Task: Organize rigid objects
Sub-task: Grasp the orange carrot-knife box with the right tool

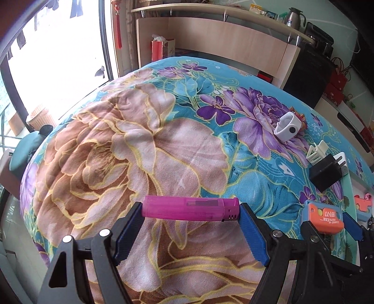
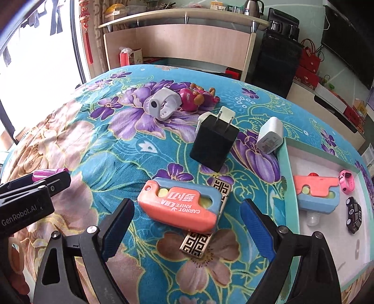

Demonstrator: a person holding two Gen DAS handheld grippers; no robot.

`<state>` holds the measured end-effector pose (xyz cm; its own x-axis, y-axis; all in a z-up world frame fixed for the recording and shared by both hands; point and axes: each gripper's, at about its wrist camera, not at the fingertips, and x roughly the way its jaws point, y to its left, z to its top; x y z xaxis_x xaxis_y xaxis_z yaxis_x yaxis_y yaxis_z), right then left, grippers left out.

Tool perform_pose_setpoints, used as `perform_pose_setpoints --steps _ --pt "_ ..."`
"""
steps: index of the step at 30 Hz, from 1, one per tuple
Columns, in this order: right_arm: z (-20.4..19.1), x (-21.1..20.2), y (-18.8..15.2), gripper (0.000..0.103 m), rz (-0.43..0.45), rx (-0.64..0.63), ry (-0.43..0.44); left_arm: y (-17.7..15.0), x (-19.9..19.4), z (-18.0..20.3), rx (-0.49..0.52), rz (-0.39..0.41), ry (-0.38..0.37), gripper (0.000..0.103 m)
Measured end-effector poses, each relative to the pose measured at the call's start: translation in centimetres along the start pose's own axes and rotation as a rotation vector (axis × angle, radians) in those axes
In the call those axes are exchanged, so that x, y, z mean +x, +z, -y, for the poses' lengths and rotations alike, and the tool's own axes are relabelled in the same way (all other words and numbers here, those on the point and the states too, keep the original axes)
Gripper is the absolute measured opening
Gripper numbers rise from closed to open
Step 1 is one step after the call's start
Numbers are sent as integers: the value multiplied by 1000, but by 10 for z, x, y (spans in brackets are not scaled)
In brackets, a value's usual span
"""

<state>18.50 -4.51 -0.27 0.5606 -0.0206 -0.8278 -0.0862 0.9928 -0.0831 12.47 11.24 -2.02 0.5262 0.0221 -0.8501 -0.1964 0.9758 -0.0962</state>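
Floral bedspread [image 2: 116, 149] — tray [image 2: 286, 168] (toy car [image 2: 354, 214] inside); left tongs [image 1: 190, 209] pinching lighter [image 1: 190, 208], right tongs [image 2: 187, 210] spread.

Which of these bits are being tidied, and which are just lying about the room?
Being tidied: pink lighter in left tool; carrot knife; black charger; white charger; white watch; tray.

Lying about: kettle; red bags; shelf.

toy knife [image 2: 180, 207] – "carrot knife"; left gripper [image 2: 50, 181] – "genrobot.ai".
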Motion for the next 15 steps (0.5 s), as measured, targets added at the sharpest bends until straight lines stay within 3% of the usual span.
perform_pose_setpoints --steps 4,11,15 --pt "-7 4 1 91 6 -28 -33 -1 1 -1 -5 -8 -10 83" --pt "-11 7 0 75 10 -49 -68 0 3 -1 -4 -13 -13 83" --pt "-6 5 0 75 6 -27 -43 1 1 1 2 -7 -11 83"
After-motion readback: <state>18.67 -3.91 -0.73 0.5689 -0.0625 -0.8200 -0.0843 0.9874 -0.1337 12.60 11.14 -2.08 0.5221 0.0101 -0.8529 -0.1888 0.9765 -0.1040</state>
